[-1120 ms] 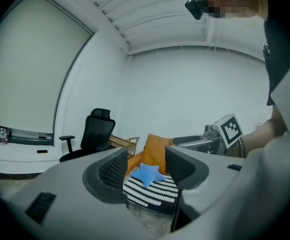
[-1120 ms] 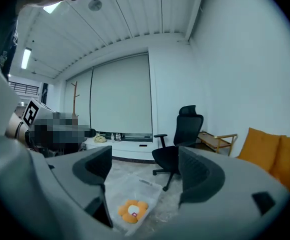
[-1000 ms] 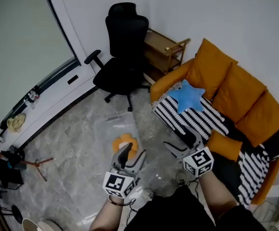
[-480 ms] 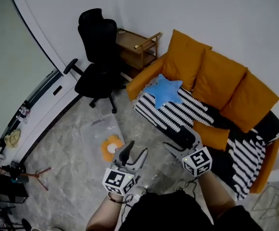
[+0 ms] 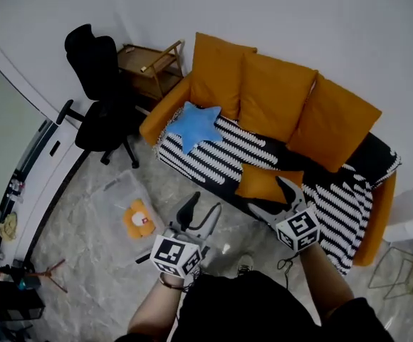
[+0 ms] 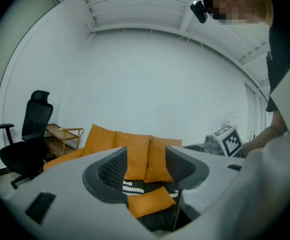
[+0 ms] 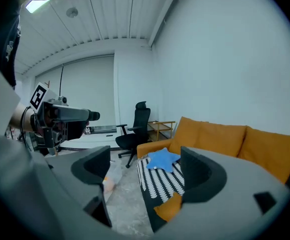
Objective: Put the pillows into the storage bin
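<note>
Left gripper [image 5: 201,209]: jaws wide, empty. Right gripper [image 5: 270,197]: jaws wide, empty. Orange pillow [image 5: 267,182] lay on sofa [image 5: 221,148] seat, just beyond right gripper; star pillow [image 5: 194,123] farther left. Pillows probably soft, light, squashy; pinch at corner. Clear bin [image 5: 107,198] on floor held one orange cushion [image 5: 139,219].
</note>
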`<move>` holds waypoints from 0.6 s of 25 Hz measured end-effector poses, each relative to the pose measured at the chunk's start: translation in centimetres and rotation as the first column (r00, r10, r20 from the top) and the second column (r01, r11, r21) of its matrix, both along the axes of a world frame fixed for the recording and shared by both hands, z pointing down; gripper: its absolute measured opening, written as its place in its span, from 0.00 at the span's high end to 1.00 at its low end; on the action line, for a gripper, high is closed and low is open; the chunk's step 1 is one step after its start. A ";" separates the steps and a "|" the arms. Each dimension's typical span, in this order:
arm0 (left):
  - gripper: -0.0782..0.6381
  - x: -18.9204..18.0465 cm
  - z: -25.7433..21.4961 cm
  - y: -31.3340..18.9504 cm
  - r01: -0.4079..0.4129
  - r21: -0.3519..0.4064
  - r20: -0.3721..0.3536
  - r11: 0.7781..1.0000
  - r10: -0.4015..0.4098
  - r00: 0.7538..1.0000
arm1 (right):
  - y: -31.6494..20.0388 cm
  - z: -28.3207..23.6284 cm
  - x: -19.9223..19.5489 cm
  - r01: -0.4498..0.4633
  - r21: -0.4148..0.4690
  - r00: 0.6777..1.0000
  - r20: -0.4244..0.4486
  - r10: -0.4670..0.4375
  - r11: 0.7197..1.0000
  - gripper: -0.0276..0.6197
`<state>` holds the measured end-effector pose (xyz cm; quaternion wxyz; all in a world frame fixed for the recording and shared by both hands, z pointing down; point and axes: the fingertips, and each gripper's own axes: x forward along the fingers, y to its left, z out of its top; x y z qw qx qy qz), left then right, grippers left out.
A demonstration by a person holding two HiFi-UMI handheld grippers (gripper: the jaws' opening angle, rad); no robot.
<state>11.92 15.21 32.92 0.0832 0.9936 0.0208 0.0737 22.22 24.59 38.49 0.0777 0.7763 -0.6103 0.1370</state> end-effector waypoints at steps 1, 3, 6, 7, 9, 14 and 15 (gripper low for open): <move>0.58 0.8 0.0 0.9 -0.018 -0.003 0.000 1.000 0.018 1.000 | 1.1 0.0 0.7 -0.018 -0.002 1.000 0.003 0.018 1.000 0.27; 0.58 2.3 0.1 2.5 -0.053 -0.007 0.003 0.999 0.053 0.999 | 3.0 0.1 1.8 -0.053 -0.006 0.999 0.009 0.053 0.999 0.26; 0.58 4.3 0.6 4.5 -0.111 -0.013 0.006 0.994 0.111 0.994 | 5.6 0.7 3.2 -0.112 -0.014 0.994 0.020 0.112 0.994 0.25; 0.58 4.9 0.7 5.0 -0.131 -0.017 0.008 0.991 0.132 0.991 | 6.4 0.9 3.6 -0.133 -0.018 0.991 0.024 0.133 0.991 0.25; 0.58 6.1 1.2 5.7 -0.169 -0.026 0.010 0.985 0.170 0.985 | 7.5 1.5 4.3 -0.174 -0.028 0.984 0.033 0.175 0.984 0.25; 0.58 9.0 2.3 6.2 -0.248 -0.055 0.013 0.967 0.249 0.968 | 9.2 2.5 6.1 -0.260 -0.064 0.964 0.047 0.263 0.964 0.25; 0.58 9.6 2.5 6.2 -0.262 -0.062 0.014 0.963 0.263 0.965 | 9.4 2.7 6.4 -0.274 -0.070 0.960 0.047 0.277 0.959 0.25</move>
